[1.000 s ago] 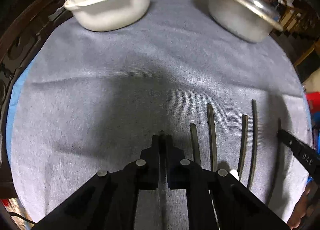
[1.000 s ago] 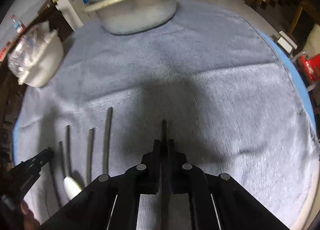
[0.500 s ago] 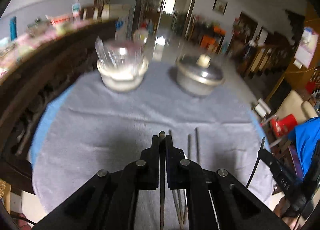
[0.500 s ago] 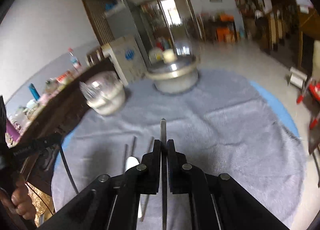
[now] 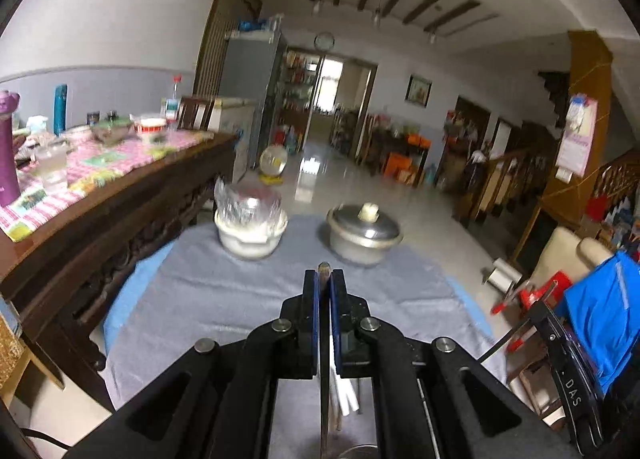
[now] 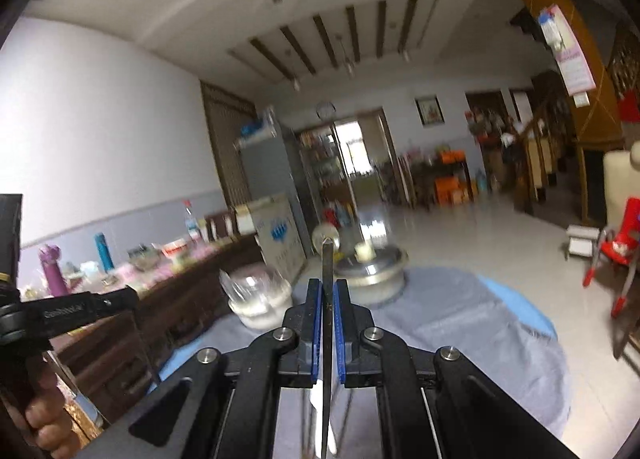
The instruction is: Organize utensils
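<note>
Left wrist view: the left hand-held gripper [image 5: 324, 279] is clamped on a chopstick [image 5: 323, 359], carried above the desk [image 5: 224, 299]; next it needs a place to set down. A second ago it sat low over the cloth.

Right wrist view: the right hand-held gripper [image 6: 327, 291] likewise pinches a chopstick [image 6: 327, 267], now raised toward the room.

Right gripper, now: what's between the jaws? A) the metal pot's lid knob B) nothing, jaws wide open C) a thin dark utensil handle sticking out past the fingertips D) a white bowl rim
C: the right gripper is shut on a thin dark utensil whose end pokes out past the blue pads, while the lidded metal pot and the white bowl stand apart on the grey cloth beyond.
</note>
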`<move>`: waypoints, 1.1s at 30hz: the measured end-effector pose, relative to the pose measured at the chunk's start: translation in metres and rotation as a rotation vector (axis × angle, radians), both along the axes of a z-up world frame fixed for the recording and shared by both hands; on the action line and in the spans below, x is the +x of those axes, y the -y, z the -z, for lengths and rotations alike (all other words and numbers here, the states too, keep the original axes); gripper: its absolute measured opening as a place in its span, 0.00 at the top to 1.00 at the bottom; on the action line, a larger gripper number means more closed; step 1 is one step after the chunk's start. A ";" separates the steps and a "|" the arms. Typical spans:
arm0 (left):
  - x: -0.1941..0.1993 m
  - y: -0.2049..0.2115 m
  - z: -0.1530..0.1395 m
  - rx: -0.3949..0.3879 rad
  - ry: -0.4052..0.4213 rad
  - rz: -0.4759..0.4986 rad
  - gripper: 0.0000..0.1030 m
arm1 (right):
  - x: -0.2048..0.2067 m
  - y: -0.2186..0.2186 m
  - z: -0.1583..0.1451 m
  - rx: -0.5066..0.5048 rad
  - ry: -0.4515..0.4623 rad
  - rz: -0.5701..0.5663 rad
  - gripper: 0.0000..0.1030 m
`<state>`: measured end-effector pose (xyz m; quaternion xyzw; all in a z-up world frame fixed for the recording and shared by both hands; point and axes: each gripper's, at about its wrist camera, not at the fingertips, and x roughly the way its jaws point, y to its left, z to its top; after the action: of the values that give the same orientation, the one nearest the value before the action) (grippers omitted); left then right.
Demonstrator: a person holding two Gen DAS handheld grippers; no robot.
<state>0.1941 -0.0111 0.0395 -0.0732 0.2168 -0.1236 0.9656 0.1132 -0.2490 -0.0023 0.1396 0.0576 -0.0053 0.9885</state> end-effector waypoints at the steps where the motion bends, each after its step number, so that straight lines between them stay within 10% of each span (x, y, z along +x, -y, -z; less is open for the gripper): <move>1: -0.007 -0.002 -0.007 -0.009 0.024 -0.001 0.95 | -0.009 -0.003 -0.008 -0.004 0.026 -0.004 0.94; 9: -0.046 -0.005 -0.032 -0.065 0.132 0.026 0.94 | -0.048 -0.034 -0.033 -0.031 0.086 -0.097 0.94; 26: -0.018 -0.003 0.055 -0.032 -0.037 0.036 0.93 | -0.031 -0.065 0.026 -0.107 -0.191 -0.210 0.93; 31: -0.024 -0.023 0.058 -0.044 -0.046 0.026 0.50 | -0.033 -0.043 0.028 -0.016 -0.194 -0.201 0.68; 33: -0.029 -0.034 0.056 -0.041 -0.021 -0.005 0.50 | -0.037 -0.033 0.026 0.024 -0.164 -0.179 0.61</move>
<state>0.1654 0.0230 -0.0168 -0.0950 0.2242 -0.1250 0.9618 0.0757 -0.2157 -0.0287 0.1450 0.1506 0.0721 0.9752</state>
